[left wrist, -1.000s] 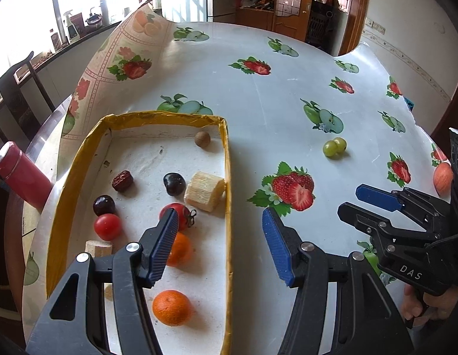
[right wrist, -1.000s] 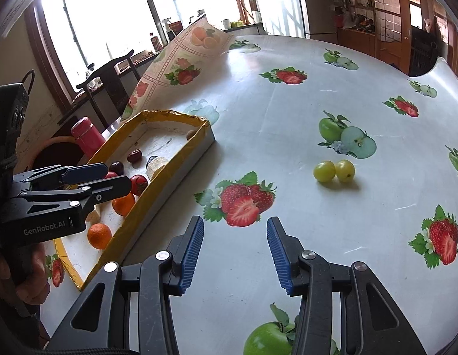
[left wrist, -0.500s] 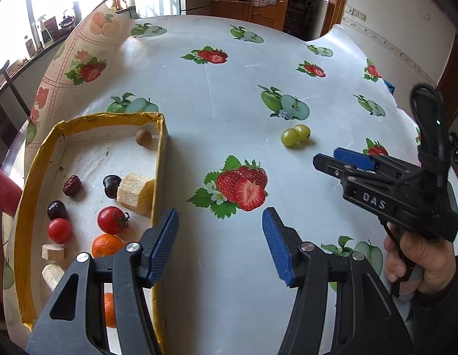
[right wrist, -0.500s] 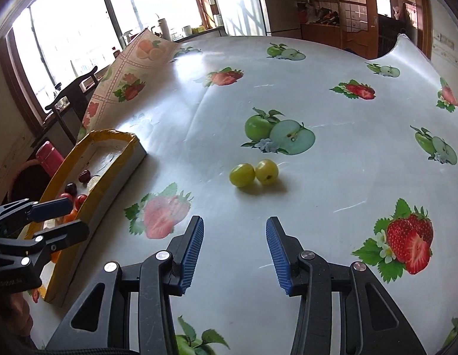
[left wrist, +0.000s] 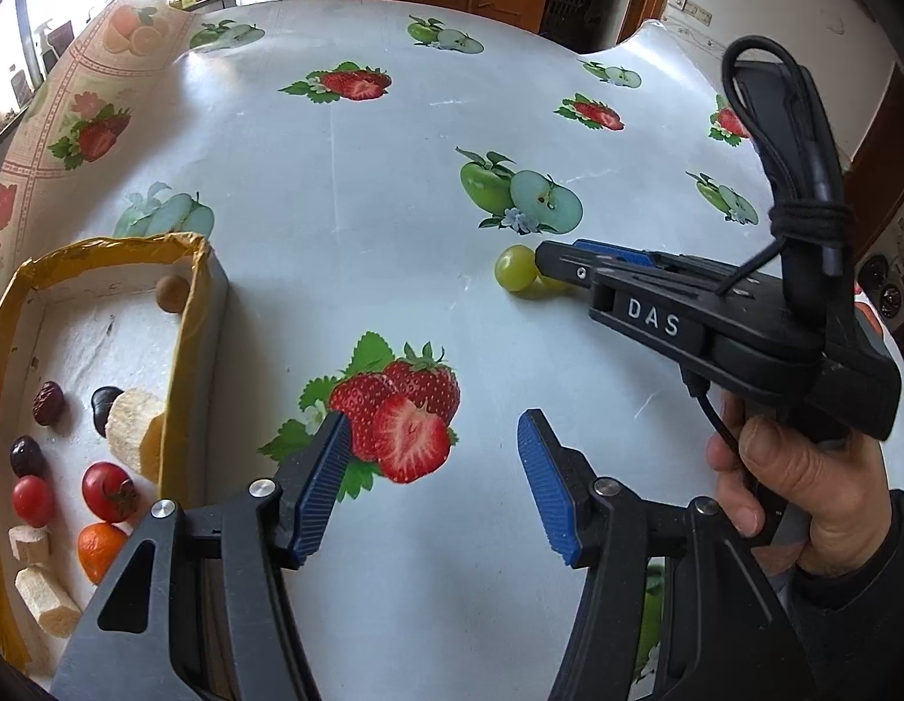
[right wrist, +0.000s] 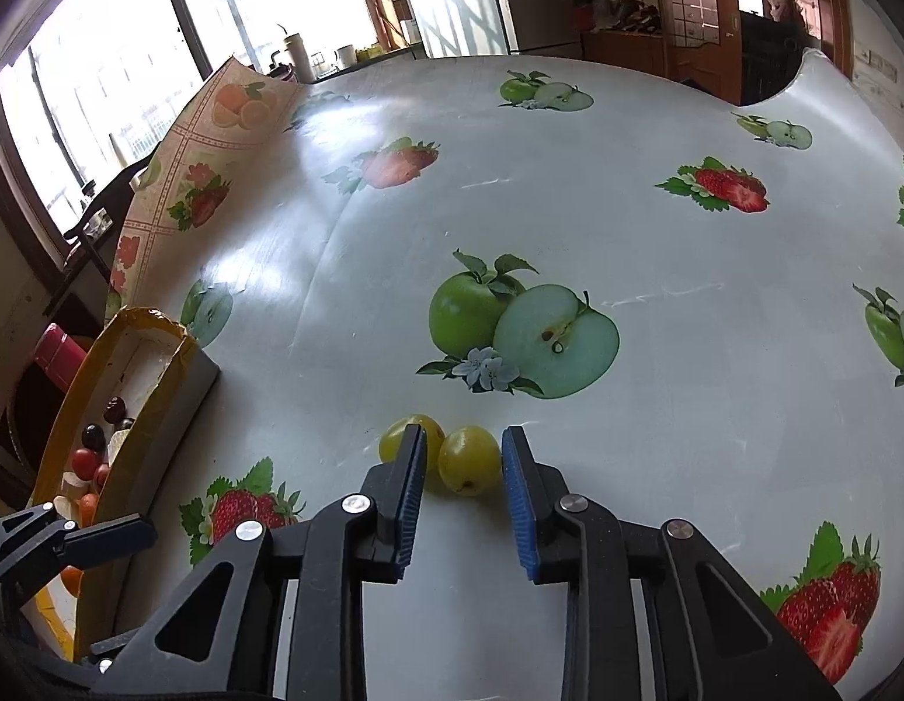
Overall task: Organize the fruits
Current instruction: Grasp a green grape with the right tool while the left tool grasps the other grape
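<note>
- Two green grapes on the counter, touching each other, just in front of the printed apple on the cloth.
- Right grape sits between the fingers of the right tongs; a small gap shows on each side, not clamped.
- Left grape is partly hidden behind the left finger, outside the gap.
- In the left view the right tongs tips reach a grape; second grape mostly hidden behind them.
- Right tongs partly open, holding nothing.
- Right hand grips the handle.
- Left tongs wide open, empty, hovering over a printed strawberry, well apart from the grapes.
- Tray with a yellow rim at the left counter edge holds tomatoes, an orange, dark round fruits, a brown ball, and pale cut chunks.
- Red bottle beyond the tray, off the counter.
</note>
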